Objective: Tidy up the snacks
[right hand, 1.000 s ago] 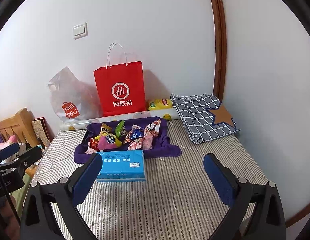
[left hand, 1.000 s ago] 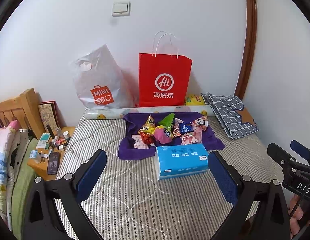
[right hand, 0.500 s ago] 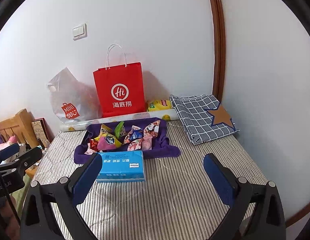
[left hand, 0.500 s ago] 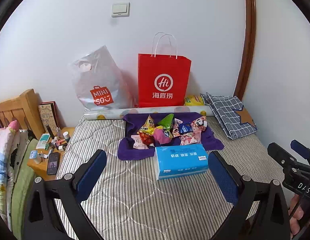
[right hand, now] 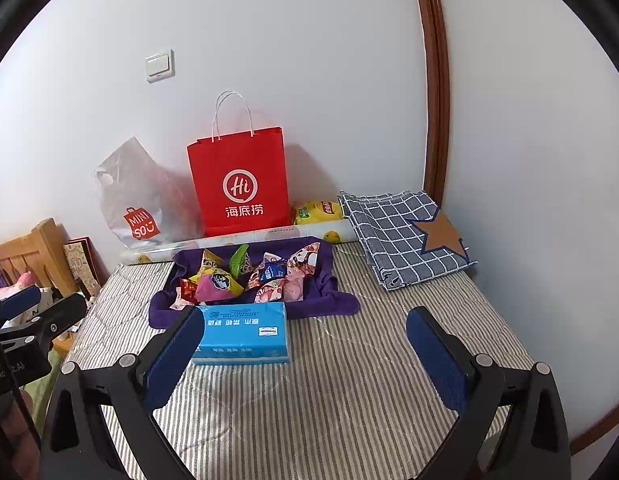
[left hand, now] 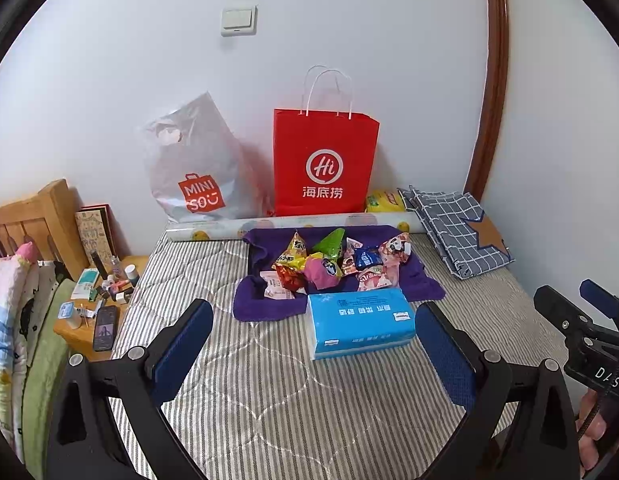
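Several snack packets (left hand: 333,264) (right hand: 249,276) lie heaped on a purple cloth (left hand: 417,276) (right hand: 329,280) on the striped mattress. A blue tissue pack (left hand: 359,322) (right hand: 241,334) lies just in front of the cloth. My left gripper (left hand: 313,338) hangs open above the mattress, short of the tissue pack, with nothing between its fingers. My right gripper (right hand: 303,340) is open too, its left finger overlapping the pack's corner in the right wrist view. Each gripper shows at the edge of the other's view.
A red paper bag (left hand: 323,162) (right hand: 241,178) and a grey plastic bag (left hand: 193,168) (right hand: 137,200) lean on the wall, behind a roll of paper (left hand: 213,230). A folded checked cloth (left hand: 457,232) (right hand: 405,236) lies far right. A cluttered bedside table (left hand: 97,304) stands left.
Both views have shifted slightly, so the tissue pack and snacks sit a little nearer and lower. Both grippers stay open and empty.
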`<state>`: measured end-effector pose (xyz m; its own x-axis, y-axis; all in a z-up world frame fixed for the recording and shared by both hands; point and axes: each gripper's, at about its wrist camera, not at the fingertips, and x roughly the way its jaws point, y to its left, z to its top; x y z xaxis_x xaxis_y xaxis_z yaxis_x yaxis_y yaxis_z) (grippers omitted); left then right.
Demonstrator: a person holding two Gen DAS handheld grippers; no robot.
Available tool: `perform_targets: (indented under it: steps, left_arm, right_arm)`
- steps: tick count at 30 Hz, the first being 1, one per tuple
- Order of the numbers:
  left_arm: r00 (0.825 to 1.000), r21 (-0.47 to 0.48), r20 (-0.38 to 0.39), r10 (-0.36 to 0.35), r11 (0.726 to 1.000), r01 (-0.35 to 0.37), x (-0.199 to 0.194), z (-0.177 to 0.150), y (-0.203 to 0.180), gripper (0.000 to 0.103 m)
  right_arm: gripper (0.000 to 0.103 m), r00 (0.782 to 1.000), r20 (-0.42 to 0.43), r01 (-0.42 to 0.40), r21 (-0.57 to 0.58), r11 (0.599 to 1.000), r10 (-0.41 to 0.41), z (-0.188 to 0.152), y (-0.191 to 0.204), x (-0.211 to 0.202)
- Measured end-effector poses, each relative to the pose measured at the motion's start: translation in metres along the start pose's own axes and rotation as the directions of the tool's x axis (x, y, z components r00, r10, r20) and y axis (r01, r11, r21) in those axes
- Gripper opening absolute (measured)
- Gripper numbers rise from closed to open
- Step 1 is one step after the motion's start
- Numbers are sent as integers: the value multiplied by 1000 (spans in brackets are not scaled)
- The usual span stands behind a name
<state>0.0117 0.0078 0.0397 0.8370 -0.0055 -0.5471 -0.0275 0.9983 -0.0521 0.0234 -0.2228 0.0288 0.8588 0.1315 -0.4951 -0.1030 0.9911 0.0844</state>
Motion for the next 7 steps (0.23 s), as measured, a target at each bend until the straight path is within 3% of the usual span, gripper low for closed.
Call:
perform_targets:
  steps: [7]
  left_arm:
    - [1000, 1, 3, 0, 1000, 0, -1, 1, 0, 100]
  right_arm:
    - [102, 1000, 0, -1, 2, 1000, 1, 0, 0, -1]
